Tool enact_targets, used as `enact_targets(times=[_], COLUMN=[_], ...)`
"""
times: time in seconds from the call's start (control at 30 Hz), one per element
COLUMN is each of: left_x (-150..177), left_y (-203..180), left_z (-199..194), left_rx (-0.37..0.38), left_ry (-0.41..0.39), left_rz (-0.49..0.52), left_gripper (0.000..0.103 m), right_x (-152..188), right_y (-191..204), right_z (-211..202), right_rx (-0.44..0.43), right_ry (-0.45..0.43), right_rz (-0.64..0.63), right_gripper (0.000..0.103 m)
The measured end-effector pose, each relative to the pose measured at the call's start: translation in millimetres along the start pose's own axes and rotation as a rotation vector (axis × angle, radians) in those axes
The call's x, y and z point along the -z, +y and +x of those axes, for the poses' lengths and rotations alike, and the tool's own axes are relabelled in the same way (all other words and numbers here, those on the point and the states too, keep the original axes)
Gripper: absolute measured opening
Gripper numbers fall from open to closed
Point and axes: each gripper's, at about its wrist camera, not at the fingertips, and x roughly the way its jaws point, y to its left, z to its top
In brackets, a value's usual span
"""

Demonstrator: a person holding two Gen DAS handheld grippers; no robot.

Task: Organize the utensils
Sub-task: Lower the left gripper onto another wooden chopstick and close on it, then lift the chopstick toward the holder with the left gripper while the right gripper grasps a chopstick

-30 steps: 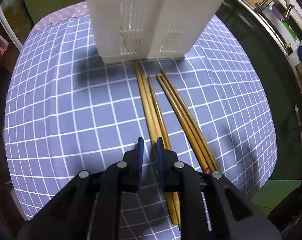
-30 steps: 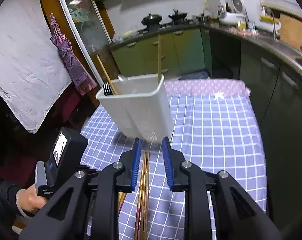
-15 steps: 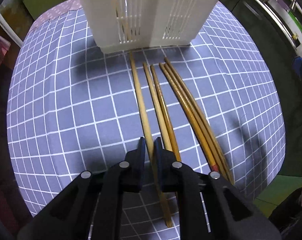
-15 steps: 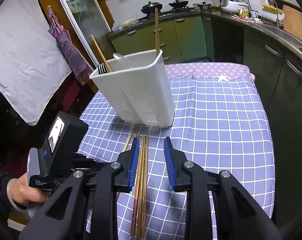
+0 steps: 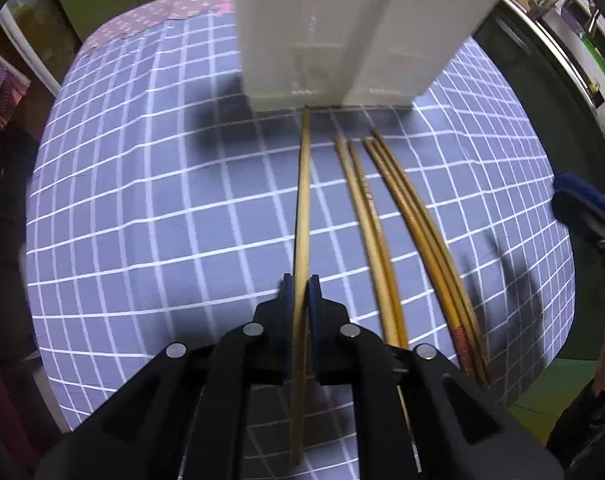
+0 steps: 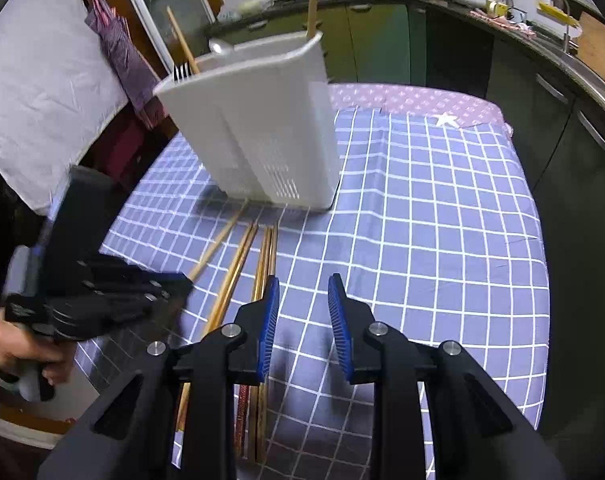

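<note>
My left gripper is shut on one wooden chopstick, whose far tip reaches the foot of the white utensil holder. Several more chopsticks lie side by side on the cloth to its right. In the right wrist view the left gripper holds that chopstick left of the loose chopsticks. The holder stands upright with a fork, a spoon and chopsticks in it. My right gripper is open and empty above the cloth, right of the chopsticks.
The table wears a blue-and-white checked cloth with a pink dotted strip at the far end. Dark kitchen cabinets and a counter run along the right. A white sheet hangs at the left.
My left gripper closed on the leftmost chopstick and pulled it away from the others. My right gripper drew back from the holder and opened a little wider.
</note>
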Motion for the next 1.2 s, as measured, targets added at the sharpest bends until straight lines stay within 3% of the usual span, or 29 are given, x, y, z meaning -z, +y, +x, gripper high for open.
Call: enact_targets(times=[0.17,0.3,0.9,1.2], left_x=[13,23,6,-7], left_y=[19,28,23,19], left_z=[-28,-45,-1,3], left_rx=[0.003,0.012,0.011,-0.011], left_ry=[-0.110,-0.152,0.023,0.032], left_rz=[-0.014,-0.016,0.016,0.039], left_gripper=[0.007,0.007,0.008,0.008], right_x=[1,0,-4,-1], right_y=[11,20,32,30], right_z=[25,45,48,48], right_rx=[-0.021,-0.027,-0.012,-0.013], right_ry=[0.096,0.169,0.193,0.197], right_rz=[-0.048,-0.084,-0.112,-0.113], right_gripper=[0.026,0.026,0.026,0.026])
